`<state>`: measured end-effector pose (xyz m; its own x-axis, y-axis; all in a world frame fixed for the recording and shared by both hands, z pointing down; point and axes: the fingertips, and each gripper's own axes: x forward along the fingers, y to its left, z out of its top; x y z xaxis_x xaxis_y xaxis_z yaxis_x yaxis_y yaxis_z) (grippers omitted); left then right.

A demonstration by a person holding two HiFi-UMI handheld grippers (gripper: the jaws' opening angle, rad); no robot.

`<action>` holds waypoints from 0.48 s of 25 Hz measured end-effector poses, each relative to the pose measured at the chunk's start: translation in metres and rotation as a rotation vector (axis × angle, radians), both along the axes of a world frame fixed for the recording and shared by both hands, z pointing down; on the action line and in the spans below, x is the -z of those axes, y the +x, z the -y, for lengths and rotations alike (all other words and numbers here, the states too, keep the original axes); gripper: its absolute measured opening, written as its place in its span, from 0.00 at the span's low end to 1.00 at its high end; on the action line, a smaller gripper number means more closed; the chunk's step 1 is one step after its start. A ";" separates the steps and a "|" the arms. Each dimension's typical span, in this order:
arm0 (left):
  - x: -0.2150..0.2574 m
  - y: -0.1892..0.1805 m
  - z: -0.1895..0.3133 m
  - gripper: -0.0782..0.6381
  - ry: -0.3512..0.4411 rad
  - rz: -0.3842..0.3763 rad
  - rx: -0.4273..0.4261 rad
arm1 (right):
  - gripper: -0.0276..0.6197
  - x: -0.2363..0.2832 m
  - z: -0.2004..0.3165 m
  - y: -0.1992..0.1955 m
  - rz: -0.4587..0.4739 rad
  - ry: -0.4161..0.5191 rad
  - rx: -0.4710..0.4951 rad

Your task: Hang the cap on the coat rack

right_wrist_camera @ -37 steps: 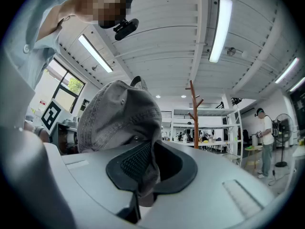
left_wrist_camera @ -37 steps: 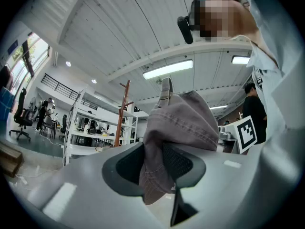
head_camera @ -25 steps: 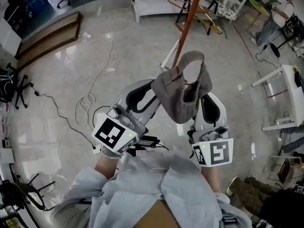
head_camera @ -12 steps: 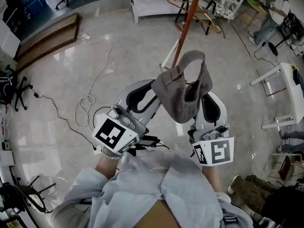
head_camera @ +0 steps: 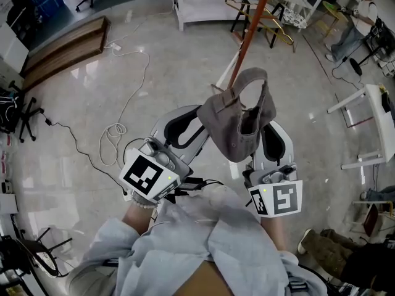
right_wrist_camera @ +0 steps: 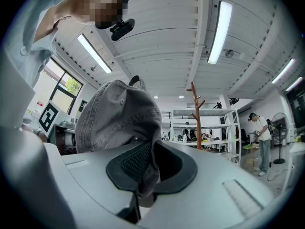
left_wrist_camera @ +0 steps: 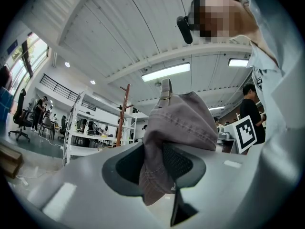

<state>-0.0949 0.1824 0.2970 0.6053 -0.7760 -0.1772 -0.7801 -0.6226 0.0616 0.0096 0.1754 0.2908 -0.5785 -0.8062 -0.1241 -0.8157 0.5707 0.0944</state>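
A grey cap [head_camera: 237,119] hangs in the air between my two grippers, in front of the person's chest. My left gripper [head_camera: 199,117] is shut on the cap's left edge, and the cloth is pinched between its jaws [left_wrist_camera: 157,173]. On the other side my right gripper [head_camera: 264,127] is shut on the cap's right edge [right_wrist_camera: 143,173]. The coat rack [head_camera: 250,32] is a slim orange-brown pole that rises just beyond the cap. It also stands further off as a branched wooden post in the left gripper view [left_wrist_camera: 123,113] and the right gripper view [right_wrist_camera: 196,116].
A white cable [head_camera: 114,131] loops over the polished floor at the left. A white shelf unit [head_camera: 207,2] and chairs [head_camera: 271,23] stand behind the rack. A white table [head_camera: 373,113] is at the right, a person [head_camera: 352,23] beyond it, and a wooden platform [head_camera: 62,48] at the far left.
Both grippers still hold the cap in the same place. The rack pole sits slightly further right in the head view; nothing was let go or taken up.
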 end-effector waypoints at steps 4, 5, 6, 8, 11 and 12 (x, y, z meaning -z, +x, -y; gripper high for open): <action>-0.001 -0.004 -0.003 0.28 0.002 -0.003 0.003 | 0.09 -0.001 -0.004 -0.004 -0.002 0.000 0.000; -0.001 -0.004 -0.003 0.28 0.004 -0.004 0.002 | 0.09 -0.001 -0.004 -0.003 -0.002 0.000 -0.002; 0.000 -0.003 -0.002 0.28 0.005 -0.006 0.000 | 0.09 0.000 -0.003 -0.003 -0.002 0.002 -0.004; 0.001 -0.002 0.001 0.28 0.006 -0.011 -0.002 | 0.09 0.002 0.000 -0.002 -0.003 0.005 -0.007; 0.000 0.001 0.010 0.28 0.003 -0.019 -0.003 | 0.09 0.003 0.009 0.001 -0.004 0.007 -0.010; 0.000 0.002 0.013 0.28 0.003 -0.020 -0.004 | 0.09 0.002 0.012 0.002 -0.003 0.008 -0.010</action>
